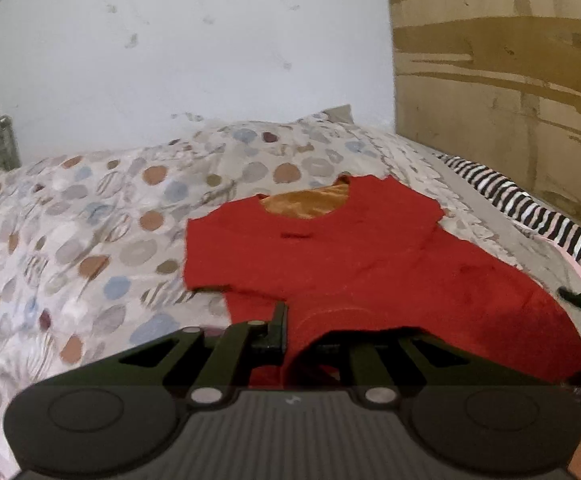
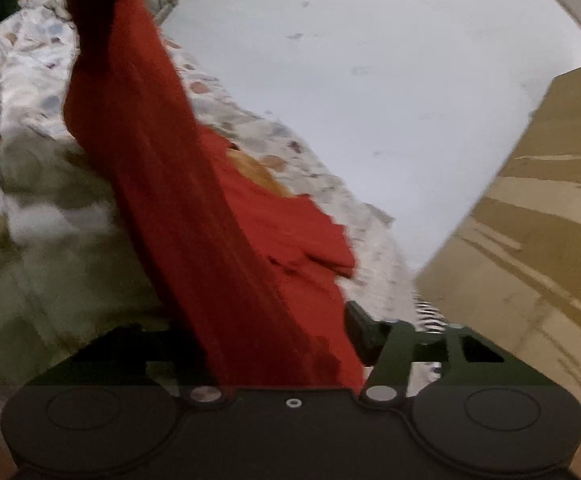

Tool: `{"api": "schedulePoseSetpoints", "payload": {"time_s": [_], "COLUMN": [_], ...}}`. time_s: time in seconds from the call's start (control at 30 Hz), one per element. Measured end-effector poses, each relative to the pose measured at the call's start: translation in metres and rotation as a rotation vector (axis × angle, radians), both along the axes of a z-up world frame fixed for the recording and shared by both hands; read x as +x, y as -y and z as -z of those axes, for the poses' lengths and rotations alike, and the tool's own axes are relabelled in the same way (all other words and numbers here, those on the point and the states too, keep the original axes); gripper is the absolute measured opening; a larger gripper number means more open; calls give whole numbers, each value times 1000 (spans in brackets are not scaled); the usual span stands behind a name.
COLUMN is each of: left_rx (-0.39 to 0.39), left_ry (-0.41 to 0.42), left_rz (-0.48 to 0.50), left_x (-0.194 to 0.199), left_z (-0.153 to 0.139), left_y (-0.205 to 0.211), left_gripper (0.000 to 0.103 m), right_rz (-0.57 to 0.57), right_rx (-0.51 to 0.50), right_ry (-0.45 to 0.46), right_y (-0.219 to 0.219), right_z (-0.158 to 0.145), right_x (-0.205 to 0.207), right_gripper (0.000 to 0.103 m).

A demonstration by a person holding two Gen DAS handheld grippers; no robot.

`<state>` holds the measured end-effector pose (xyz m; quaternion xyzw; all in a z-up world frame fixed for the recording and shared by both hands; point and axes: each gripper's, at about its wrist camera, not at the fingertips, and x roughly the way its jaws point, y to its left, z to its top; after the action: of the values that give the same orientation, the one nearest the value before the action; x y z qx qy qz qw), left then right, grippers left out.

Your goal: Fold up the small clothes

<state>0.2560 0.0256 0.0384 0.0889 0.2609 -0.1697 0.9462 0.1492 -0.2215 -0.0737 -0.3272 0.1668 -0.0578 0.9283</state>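
red top [image 1: 370,248], orange lining, hem lifted

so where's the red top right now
The red top lies on the dotted bedcover, its near hem pinched in the left gripper, with a striped cloth to its right.

Home bedroom: bed [image 1: 90,240] under dotted quilt, metal bedpost [image 1: 8,136] at far left corner, striped pillow [image 1: 530,208] along right edge, white wall [image 1: 190,48], wooden wardrobe [image 1: 510,80].

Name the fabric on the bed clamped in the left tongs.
The red top, not the dotted bedcover or striped cloth; its hem is pinched in the left tongs.
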Motion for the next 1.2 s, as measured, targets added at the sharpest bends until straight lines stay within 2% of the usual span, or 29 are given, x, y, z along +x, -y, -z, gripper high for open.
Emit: {"api": "schedulePoseSetpoints", "payload": {"time_s": [0.03,0.07,0.17,0.27,0.3,0.5,0.7,0.8,0.97,1.13,1.2], "left_rx": [-9,-18,-8,122,137,84,90,72,30,123,138], "left_ry": [4,13,81,230,256,321,396,405,390,391,376], "left_rz": [-13,-25,-34,-49,-53,-86,-87,-92,-92,-84,-71], "left_x": [-7,-15,-45,-82,-91,-140,-198,-217,-234,-216,-203], "left_z": [3,7,18,33,36,21,-9,-23,-52,-46,-44], "left_y": [-4,-8,-14,-6,-5,-12,-20,-25,-32,-21,-18], "left_gripper": [8,8,7,7,7,7,7,7,7,7,7], "right_rz": [5,9,-9,-39,-44,-69,-138,-162,-215,-208,-204], "right_rx": [-8,-9,-9,-19,-20,-34,-28,-13,-22,-5,12], "right_ry": [-1,-12,-19,6,13,81,173,230,258,264,246], "right_y": [8,15,26,29,30,30,29,31,30,35,36], "right_z": [0,-1,-7,-18,-22,-46,-89,-110,-131,-135,-132], "right_x": [-6,-11,-27,-40,-43,-74,-132,-154,-178,-174,-163], "right_gripper": [37,17,6,5,5,5,5,5,5,5,6]}}
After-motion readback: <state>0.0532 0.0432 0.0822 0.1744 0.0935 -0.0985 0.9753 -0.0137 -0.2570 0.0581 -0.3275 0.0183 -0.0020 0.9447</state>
